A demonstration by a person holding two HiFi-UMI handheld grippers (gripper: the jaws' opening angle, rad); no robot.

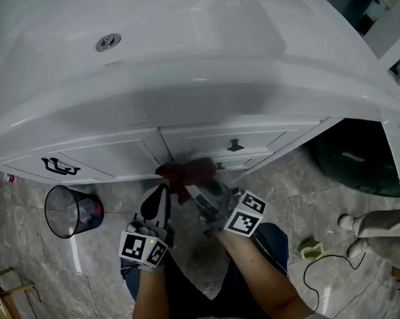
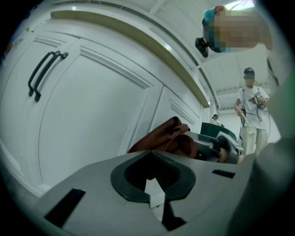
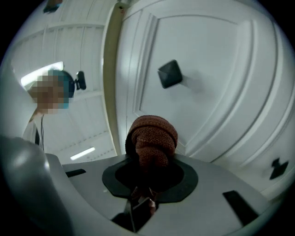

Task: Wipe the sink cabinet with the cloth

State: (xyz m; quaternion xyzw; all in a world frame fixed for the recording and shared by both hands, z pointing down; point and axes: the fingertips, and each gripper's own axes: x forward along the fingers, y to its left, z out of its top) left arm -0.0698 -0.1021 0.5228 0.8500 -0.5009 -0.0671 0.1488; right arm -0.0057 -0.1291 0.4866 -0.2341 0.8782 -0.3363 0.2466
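Observation:
The white sink cabinet (image 1: 120, 159) stands in front of me under a white basin top (image 1: 202, 49). A brown cloth (image 1: 186, 172) is bunched up against the cabinet front between a door and the drawers. My right gripper (image 1: 200, 188) is shut on the cloth (image 3: 152, 138), which bulges out of its jaws just short of a panel with a black knob (image 3: 169, 73). My left gripper (image 1: 159, 198) hangs just left of it with jaws together and nothing in them. In the left gripper view the cloth (image 2: 168, 138) lies ahead to the right, beside the door (image 2: 83, 106).
A black bar handle (image 1: 60, 167) is on the left door and a knob (image 1: 234, 145) on a drawer. A wire waste bin (image 1: 73, 210) stands on the floor at left. A dark bin (image 1: 349, 159) and a person's feet (image 1: 375, 227) are at right.

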